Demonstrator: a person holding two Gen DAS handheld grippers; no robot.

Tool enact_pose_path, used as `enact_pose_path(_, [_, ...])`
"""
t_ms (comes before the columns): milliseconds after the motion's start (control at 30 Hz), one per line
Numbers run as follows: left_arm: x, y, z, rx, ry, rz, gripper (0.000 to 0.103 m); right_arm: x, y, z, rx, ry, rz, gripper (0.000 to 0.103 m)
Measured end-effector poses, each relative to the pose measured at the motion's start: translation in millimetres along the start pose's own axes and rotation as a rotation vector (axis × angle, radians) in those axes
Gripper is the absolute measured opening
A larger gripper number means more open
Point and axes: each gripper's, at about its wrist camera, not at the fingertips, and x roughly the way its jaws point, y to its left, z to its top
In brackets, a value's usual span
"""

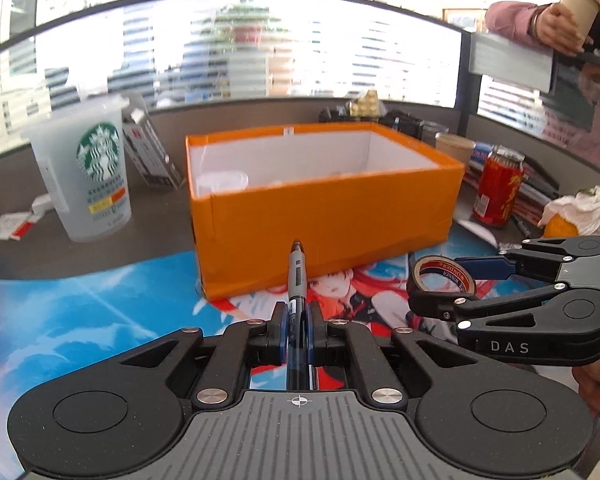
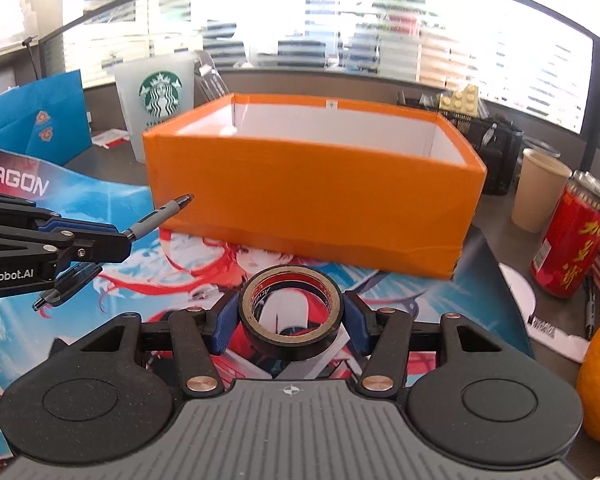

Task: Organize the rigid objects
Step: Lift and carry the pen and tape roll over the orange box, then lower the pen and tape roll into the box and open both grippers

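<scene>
The left claw (image 1: 298, 334) was closed tightly on a pen (image 1: 297, 280), whose tip pointed toward the orange box (image 1: 324, 220). The right claw (image 2: 291, 322) was partly open and held a roll of black tape (image 2: 291, 312) between its pads. Both things were in the air, above the picture mat (image 1: 80, 312) on the counter (image 1: 148, 236), just before the box.

orange box (image 2: 312, 196) top open; starbucks cup (image 1: 88, 172) flanks left, red can (image 2: 568, 240) right.
</scene>
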Motion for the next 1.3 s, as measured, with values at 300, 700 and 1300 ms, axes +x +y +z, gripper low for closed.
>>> enact_pose_path(300, [-24, 5, 37, -0.001, -0.079, -0.012, 0.007, -25, -5, 37, -0.005, -0.097, -0.005, 0.052])
enact_pose_path(700, [20, 12, 104, -0.04, -0.091, -0.027, 0.007, -12, -28, 100, 0.009, -0.177, -0.02, 0.052])
enact_pose_path(1300, [162, -6, 120, -0.071, 0.145, -0.011, 0.007, 108, -82, 126, 0.048, 0.065, -0.045, 0.052])
